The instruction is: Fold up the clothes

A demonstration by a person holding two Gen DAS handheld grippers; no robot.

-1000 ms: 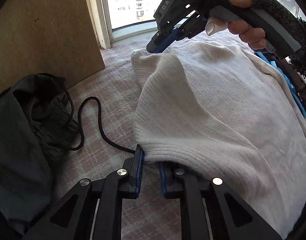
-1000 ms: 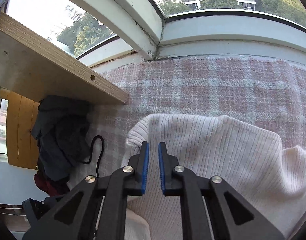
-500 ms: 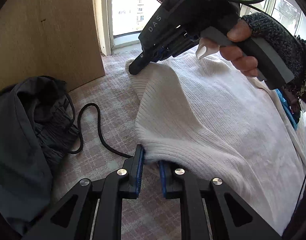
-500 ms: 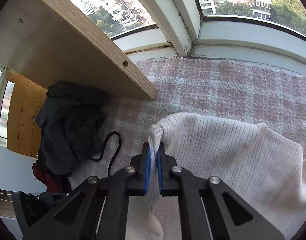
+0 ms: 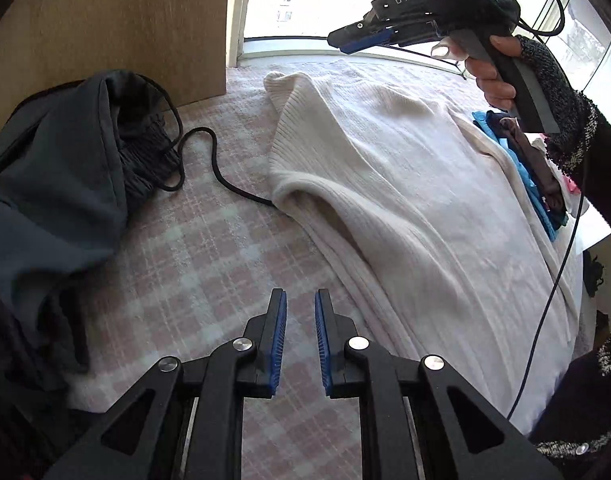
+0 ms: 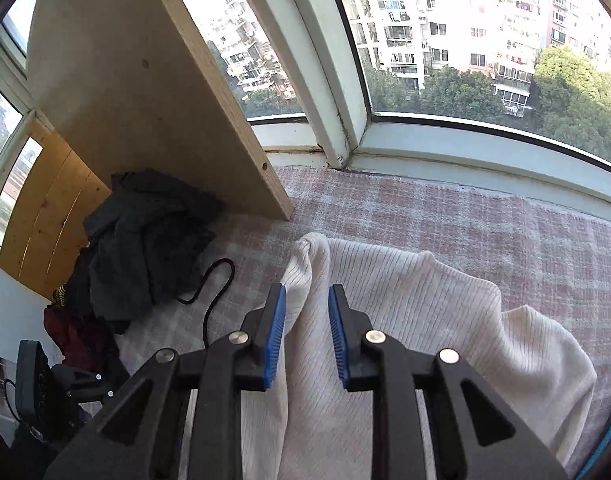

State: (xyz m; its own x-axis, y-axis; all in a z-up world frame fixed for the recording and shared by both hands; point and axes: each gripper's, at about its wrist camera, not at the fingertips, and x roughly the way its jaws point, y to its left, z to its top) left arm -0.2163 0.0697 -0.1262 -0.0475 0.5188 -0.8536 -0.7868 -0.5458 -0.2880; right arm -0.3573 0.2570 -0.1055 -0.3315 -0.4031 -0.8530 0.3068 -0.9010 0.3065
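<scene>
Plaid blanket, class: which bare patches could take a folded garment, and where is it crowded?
One bare patch of the plaid blanket lies between the dark clothes pile and the white sweater, crossed by a black cord. Another lies between sweater and window sill. It is crowded by the wooden board.

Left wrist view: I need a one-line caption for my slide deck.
Left gripper open above the plaid blanket, white sweater folded alongside, right gripper raised over it.

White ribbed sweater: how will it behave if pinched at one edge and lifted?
Likely floppy: the white sweater already lies in soft folds and a rolled edge. Probably drapes and drags rather than lifting whole. The ribbed knit should grip fairly well.
</scene>
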